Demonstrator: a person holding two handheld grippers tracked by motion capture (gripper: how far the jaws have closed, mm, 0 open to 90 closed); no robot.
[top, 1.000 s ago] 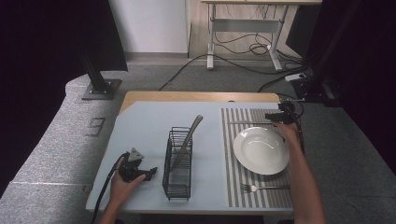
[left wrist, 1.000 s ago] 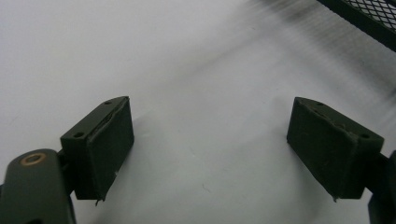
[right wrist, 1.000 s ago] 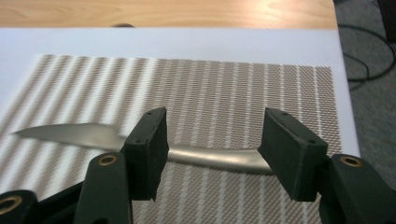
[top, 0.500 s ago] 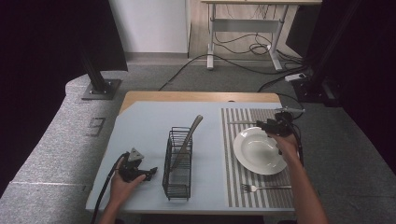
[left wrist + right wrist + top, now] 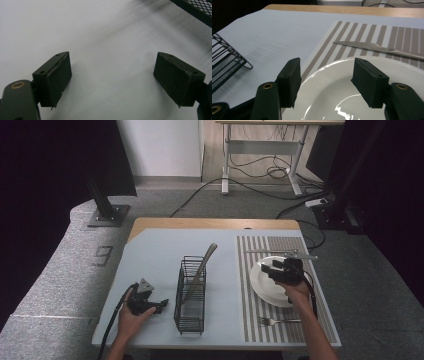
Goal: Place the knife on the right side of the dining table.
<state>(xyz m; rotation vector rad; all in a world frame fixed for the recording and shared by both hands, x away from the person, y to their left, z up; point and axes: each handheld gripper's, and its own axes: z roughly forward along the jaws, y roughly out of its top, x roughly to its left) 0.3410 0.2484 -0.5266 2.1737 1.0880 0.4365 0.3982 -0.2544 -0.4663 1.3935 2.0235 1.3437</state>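
A white plate (image 5: 272, 287) sits on a striped placemat (image 5: 320, 315) at the right of the table. A knife (image 5: 280, 252) lies just beyond the plate and a fork (image 5: 277, 321) in front of it. My right gripper (image 5: 266, 270) hovers over the plate's far left part, open and empty; in the right gripper view its jaws (image 5: 327, 65) frame the plate (image 5: 329, 95), with the knife (image 5: 372, 47) beyond. My left gripper (image 5: 162, 305) rests on the table left of a black wire basket (image 5: 192, 310), open with nothing between the jaws (image 5: 112, 56).
A long grey utensil (image 5: 205, 262) leans in the basket, its end sticking out past the far rim. The basket's corner (image 5: 197, 10) lies close ahead of the left gripper. The light blue table top (image 5: 155, 255) has a wooden far edge.
My right gripper has moved from the far right of the placemat, by the knife, leftward and nearer, to above the plate. The left hand has stayed put.
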